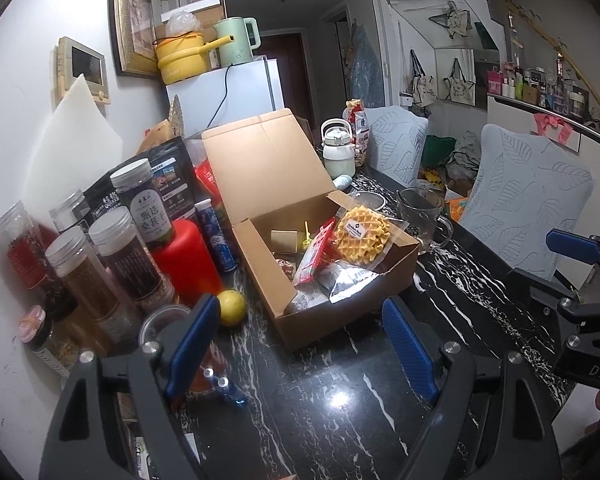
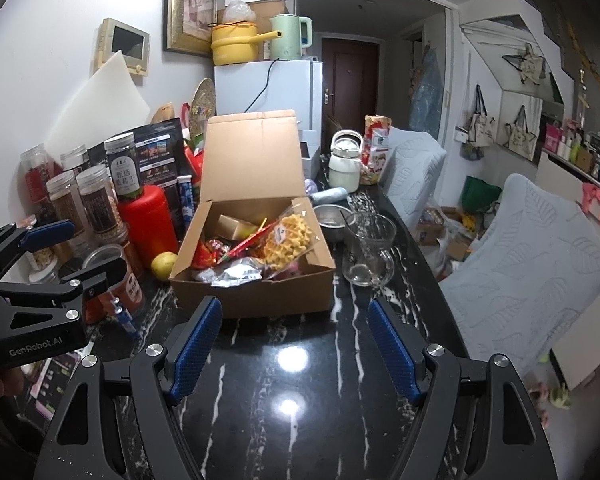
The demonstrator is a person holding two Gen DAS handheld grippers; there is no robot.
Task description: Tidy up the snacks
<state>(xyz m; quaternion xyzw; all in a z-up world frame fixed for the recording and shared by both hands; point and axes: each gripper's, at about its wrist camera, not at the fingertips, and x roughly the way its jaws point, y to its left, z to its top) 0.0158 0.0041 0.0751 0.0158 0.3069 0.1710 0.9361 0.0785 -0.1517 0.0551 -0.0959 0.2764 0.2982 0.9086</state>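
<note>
An open cardboard box [image 1: 340, 312] [image 2: 252, 296] stands on the black marble table, lid up. It holds several snacks: a wrapped yellow waffle [image 1: 362, 236] [image 2: 290, 240], a red packet [image 1: 314, 256] [image 2: 204, 258], silver packets [image 1: 348, 284] [image 2: 236, 272] and a small tan box [image 1: 283, 239]. My left gripper [image 1: 300, 352] is open and empty, just in front of the box. My right gripper [image 2: 296, 348] is open and empty, in front of the box. Each gripper shows in the other's view: the right one [image 1: 576, 264] at the right edge, the left one [image 2: 56, 248] at the left edge.
Jars [image 1: 124, 248] [image 2: 96, 200], a red canister [image 1: 188, 256] [image 2: 148, 220] and a lemon [image 1: 231, 307] [image 2: 164, 266] crowd the left. A glass mug [image 1: 420, 216] [image 2: 370, 248], a metal bowl [image 2: 330, 220] and a white kettle [image 1: 338, 148] [image 2: 346, 160] stand right of the box. Covered chairs [image 1: 524, 200] [image 2: 520, 260] line the table's right edge.
</note>
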